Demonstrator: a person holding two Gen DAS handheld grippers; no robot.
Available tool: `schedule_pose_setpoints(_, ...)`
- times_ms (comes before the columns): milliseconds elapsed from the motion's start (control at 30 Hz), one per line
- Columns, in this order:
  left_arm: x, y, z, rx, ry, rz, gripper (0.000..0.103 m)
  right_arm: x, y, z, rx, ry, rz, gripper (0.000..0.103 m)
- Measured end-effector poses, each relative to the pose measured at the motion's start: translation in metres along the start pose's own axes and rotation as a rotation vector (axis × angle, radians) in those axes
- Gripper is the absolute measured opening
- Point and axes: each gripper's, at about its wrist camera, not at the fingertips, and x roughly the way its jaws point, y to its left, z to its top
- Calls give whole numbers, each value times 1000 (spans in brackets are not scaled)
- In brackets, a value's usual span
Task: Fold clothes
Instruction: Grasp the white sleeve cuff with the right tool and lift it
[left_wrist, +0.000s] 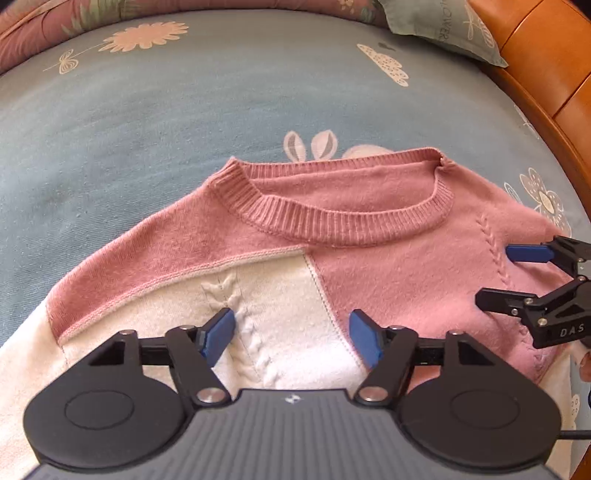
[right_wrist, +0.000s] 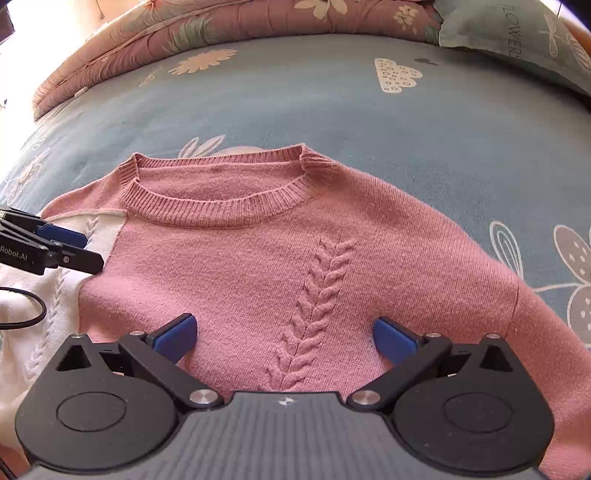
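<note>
In the left wrist view, a pink and cream cable-knit sweater (left_wrist: 369, 266) lies flat across the centre and lower frame on a blue flower-printed bedsheet (left_wrist: 166, 122). The left gripper (left_wrist: 291, 334) hovers over its cream panel, jaws apart and empty. The right gripper (left_wrist: 517, 277) enters at mid right, jaws apart.

In the right wrist view, the right gripper (right_wrist: 284, 336) straddles the pink braid, spread wide, while the left gripper (right_wrist: 79, 245) sits at mid left, its gap unclear.

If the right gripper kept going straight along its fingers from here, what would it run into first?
Most likely the pink sweater itself: the open right gripper points along its cable braid toward the ribbed collar. How high it sits above the knit is unclear, so it might skim onward to the blue bedsheet.
</note>
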Motion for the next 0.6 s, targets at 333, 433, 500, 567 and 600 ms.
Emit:
schedule_pose_setpoints(333, -21, -59, 48, 35, -21, -53, 75, -84, -67, -22, 267, -108, 41, 103)
schedule_pose_setpoints(433, -18, -96, 52, 104, -8, -94, 75, -115, -102, -62, 389, -110, -10, 103)
schedule_pose_setpoints(500, -13, -126, 52, 155, 9, -126, 75, -131, -124, -92, 489, -116, -30, 103)
schedule_pose_setpoints(567, -8, -154, 50, 191, 25, -164, 75, -150, -150, -127, 619, -136, -64, 103)
schedule_pose_setpoints(600, -5, -167, 49, 208, 32, -183, 75, -159, -161, -142, 678, -152, -78, 103)
